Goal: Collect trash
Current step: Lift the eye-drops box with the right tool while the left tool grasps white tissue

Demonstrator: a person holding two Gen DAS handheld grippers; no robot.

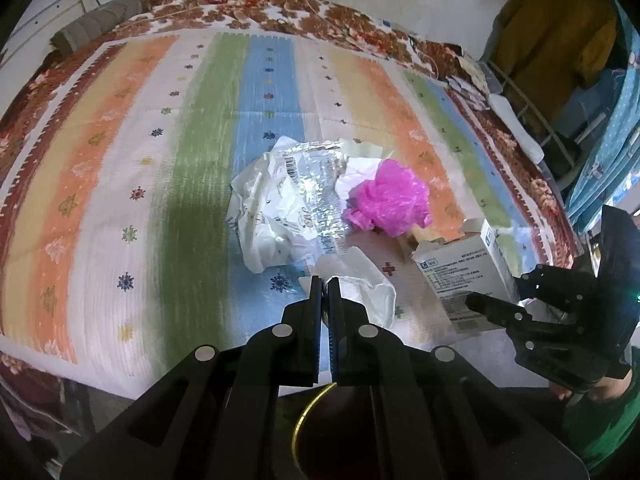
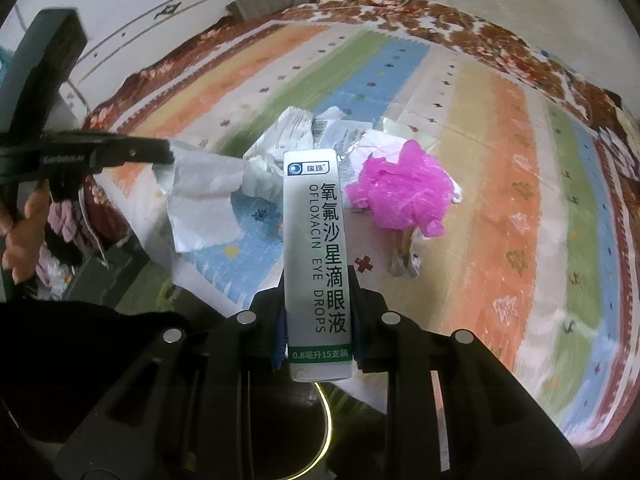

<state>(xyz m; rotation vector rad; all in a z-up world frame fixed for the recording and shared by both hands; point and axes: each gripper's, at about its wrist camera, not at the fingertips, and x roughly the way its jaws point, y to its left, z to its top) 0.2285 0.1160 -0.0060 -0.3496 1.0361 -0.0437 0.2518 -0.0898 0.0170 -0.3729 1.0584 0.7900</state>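
Observation:
My left gripper (image 1: 326, 282) is shut on a white tissue (image 1: 360, 284), held above the near edge of a striped bed; the tissue (image 2: 204, 192) hangs from the left gripper (image 2: 170, 152) in the right wrist view. My right gripper (image 2: 318, 280) is shut on a white eye-drops box (image 2: 316, 256), upright between the jaws; the box (image 1: 460, 276) and right gripper (image 1: 476, 304) show in the left wrist view. On the bed lie a crumpled pink plastic bag (image 1: 386, 204) (image 2: 400, 192) and crumpled white and clear wrappers (image 1: 288, 200) (image 2: 304, 136).
A striped bedspread (image 1: 132, 168) with a floral border covers the bed. A grey rolled pillow (image 1: 96, 26) lies at the far left corner. A chair with a yellow garment (image 1: 560, 44) stands at the right. A small crumpled foil piece (image 2: 404, 266) lies near the pink bag.

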